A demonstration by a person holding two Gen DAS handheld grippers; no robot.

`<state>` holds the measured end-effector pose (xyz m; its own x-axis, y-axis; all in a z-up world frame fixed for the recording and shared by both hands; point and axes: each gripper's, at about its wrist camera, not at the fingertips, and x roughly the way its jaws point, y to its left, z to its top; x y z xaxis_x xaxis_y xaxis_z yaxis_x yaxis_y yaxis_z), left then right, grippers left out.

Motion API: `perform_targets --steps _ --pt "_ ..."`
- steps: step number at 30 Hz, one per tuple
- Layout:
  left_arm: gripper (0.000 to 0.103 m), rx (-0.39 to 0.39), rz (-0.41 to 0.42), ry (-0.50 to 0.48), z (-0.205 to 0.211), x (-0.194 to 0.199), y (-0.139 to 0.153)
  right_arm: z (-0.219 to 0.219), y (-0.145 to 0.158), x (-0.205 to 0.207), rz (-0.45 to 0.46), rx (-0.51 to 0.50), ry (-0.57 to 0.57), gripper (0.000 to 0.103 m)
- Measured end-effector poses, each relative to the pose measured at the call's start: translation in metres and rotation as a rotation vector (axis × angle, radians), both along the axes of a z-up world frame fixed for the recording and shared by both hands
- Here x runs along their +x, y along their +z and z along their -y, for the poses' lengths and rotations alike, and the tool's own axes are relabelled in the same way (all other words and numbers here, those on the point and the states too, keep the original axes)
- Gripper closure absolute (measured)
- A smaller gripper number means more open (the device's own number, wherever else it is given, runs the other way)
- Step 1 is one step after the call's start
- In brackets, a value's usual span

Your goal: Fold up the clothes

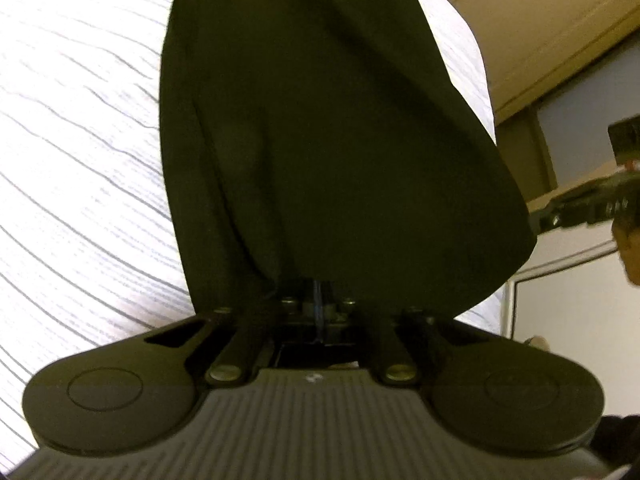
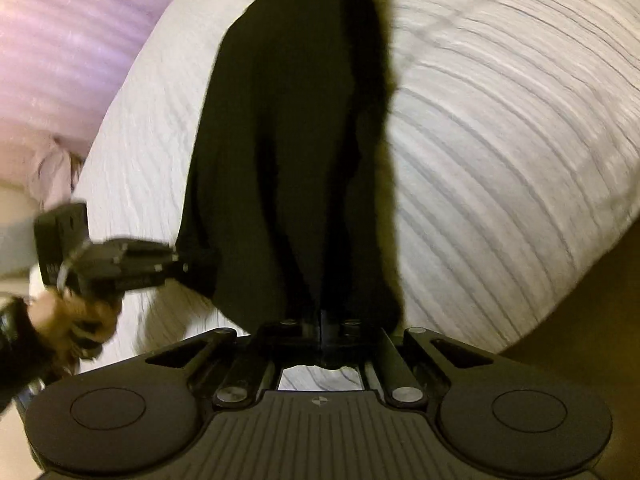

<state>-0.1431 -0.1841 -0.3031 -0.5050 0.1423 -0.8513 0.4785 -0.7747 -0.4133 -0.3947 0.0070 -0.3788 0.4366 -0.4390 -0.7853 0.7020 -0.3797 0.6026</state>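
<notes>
hanging between the two grippers: one black garment (image 1: 320, 120), lifted above a white bedspread (image 1: 72, 152) marked with thin grey lines. left gripper (image 1: 318, 300): fingers drawn together, pinched on an edge of the garment, cloth falling away forward and filling the middle of the left wrist view. right gripper (image 2: 322, 320): fingers likewise closed tight on another part of the same edge, cloth draping forward in long vertical folds. in the right wrist view the left gripper (image 2: 196, 266) appeared at the left, its tips buried in the cloth's side, carried by a hand (image 2: 76, 316) with a dark sleeve. in the left wrist view the right gripper (image 1: 540, 216) showed at the right margin, reaching the cloth's rim. pink bedding (image 2: 60, 48) lay beyond the bedspread at upper left of the right wrist view, blurred. pale cabinet (image 1: 560, 288) stood beside the bed at the right of the left wrist view.
</notes>
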Motion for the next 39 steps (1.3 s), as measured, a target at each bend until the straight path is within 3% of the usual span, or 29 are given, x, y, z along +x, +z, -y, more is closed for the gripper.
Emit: perform_targets --steps 5,9,11,15,16,17,18,19,25,28,32,37,39 --pt "0.100 -0.004 -0.002 -0.008 0.000 0.003 0.003 -0.002 -0.001 -0.003 0.011 0.002 -0.012 0.103" --pt "0.100 -0.014 0.000 -0.025 -0.004 0.007 0.004 -0.007 0.015 -0.009 -0.156 0.030 0.006 0.103" --pt "0.100 -0.006 -0.005 -0.015 -0.003 0.008 0.004 -0.016 0.021 -0.028 -0.114 0.020 -0.069 0.103" --pt "0.100 0.005 -0.010 0.007 -0.003 0.013 0.007 -0.022 0.048 -0.012 -0.140 -0.046 -0.038 0.102" --pt "0.100 0.006 -0.010 0.008 -0.003 0.014 0.009 -0.021 0.052 -0.001 -0.157 -0.054 -0.008 0.089" --pt "0.100 0.007 -0.007 0.005 -0.004 0.014 0.010 -0.019 0.055 0.010 -0.172 -0.067 0.024 0.065" --pt "0.100 0.007 -0.005 0.001 -0.004 0.015 0.011 -0.017 0.056 0.021 -0.184 -0.083 0.055 0.055" --pt "0.100 0.006 -0.003 -0.004 -0.005 0.016 0.012 -0.014 0.055 0.032 -0.190 -0.096 0.076 0.051" --pt "0.100 0.005 -0.013 -0.006 -0.007 0.024 0.013 0.004 0.050 0.058 -0.194 -0.209 0.109 0.051" --pt "0.100 0.006 -0.019 -0.003 -0.007 0.025 0.012 0.015 0.040 0.060 -0.200 -0.202 0.110 0.051" --pt "0.100 0.003 -0.018 -0.007 -0.006 0.036 0.013 0.021 0.030 0.084 -0.158 -0.189 0.214 0.051" --pt "0.100 0.005 -0.018 -0.009 -0.006 0.040 0.014 0.020 0.006 0.085 -0.132 -0.082 0.219 0.051" --pt "0.100 0.003 -0.019 -0.011 -0.006 0.041 0.015 0.017 0.004 0.083 -0.228 -0.059 0.256 0.066"
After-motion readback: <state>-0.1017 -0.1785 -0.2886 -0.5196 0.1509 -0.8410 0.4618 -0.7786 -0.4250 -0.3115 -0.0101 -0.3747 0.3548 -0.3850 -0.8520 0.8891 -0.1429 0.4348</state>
